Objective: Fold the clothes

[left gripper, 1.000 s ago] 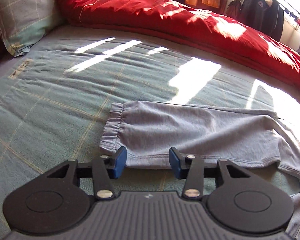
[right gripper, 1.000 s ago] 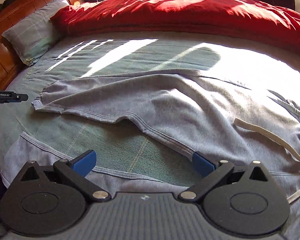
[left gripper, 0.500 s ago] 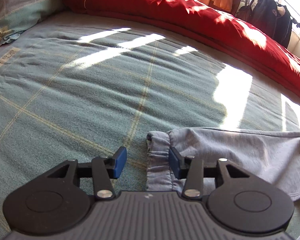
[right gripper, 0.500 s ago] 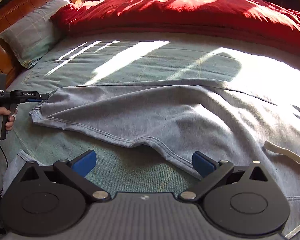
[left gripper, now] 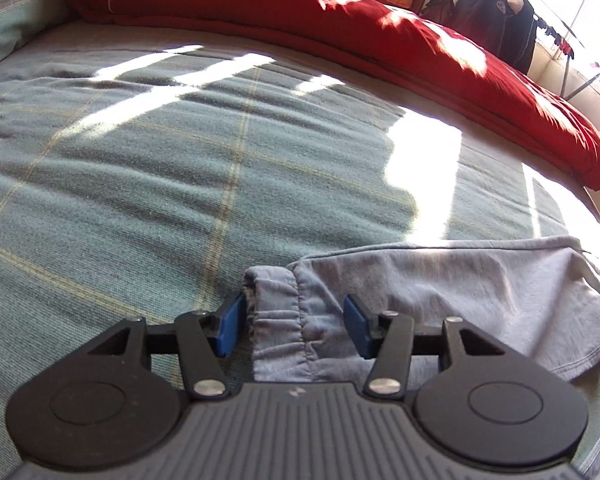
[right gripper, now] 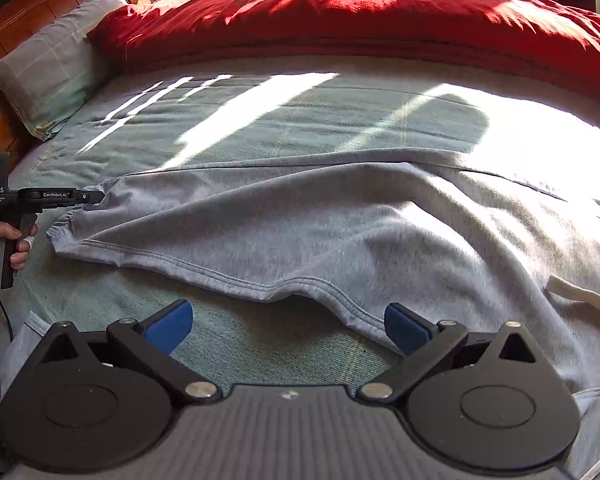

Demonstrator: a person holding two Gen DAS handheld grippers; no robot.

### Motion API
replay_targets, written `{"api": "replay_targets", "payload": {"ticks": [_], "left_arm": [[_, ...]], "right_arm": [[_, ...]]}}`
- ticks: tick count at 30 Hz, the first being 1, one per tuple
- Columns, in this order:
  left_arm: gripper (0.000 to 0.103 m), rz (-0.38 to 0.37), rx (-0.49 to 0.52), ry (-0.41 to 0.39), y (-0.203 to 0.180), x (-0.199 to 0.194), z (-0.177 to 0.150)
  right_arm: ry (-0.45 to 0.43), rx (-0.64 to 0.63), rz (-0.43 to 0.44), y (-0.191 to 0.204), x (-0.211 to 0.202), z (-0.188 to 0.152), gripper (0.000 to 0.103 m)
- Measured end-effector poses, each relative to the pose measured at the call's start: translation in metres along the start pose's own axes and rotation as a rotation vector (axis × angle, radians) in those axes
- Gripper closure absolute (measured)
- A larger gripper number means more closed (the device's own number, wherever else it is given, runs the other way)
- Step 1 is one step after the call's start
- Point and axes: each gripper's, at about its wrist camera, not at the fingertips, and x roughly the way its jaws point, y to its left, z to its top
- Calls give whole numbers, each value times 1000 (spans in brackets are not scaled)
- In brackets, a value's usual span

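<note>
Trousers (right gripper: 300,220) on bed | left claw (left gripper: 292,326) spread around cuff (left gripper: 278,308) | right claw (right gripper: 288,322) spread

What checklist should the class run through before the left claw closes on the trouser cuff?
1. Cuff between the left claw pads: ok.
2. Left claw open: ok.
3. Right claw open, holding nothing: ok.
4. Grey trousers spread flat on the bed: ok, some wrinkles.
5. Drawstring clear of both claws: ok.
6. Both cuff layers inside the pads: cannot tell.
</note>
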Motion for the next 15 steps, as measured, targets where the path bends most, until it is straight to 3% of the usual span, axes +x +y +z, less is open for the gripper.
{"api": "replay_targets", "payload": {"ticks": [2,4,5,8,15], "left_arm": [[52,2,3,-6,-1,-2,-3],[64,44,7,-11,-5,-2,-2],[75,63,20,-14,-9,-3,-1],[75,115,81,-30,-22,-6,1],[76,175,142,-164,-37,-27,26]], "right_arm": [[-1,0,-4,1,1,0,0],[-2,1,-8,3,1,0,0],[-4,-3,-11,4,1,0,0],[-7,-14,-20,8,0,1,0],[-20,-21,-38,11,-2,4,0]]}}
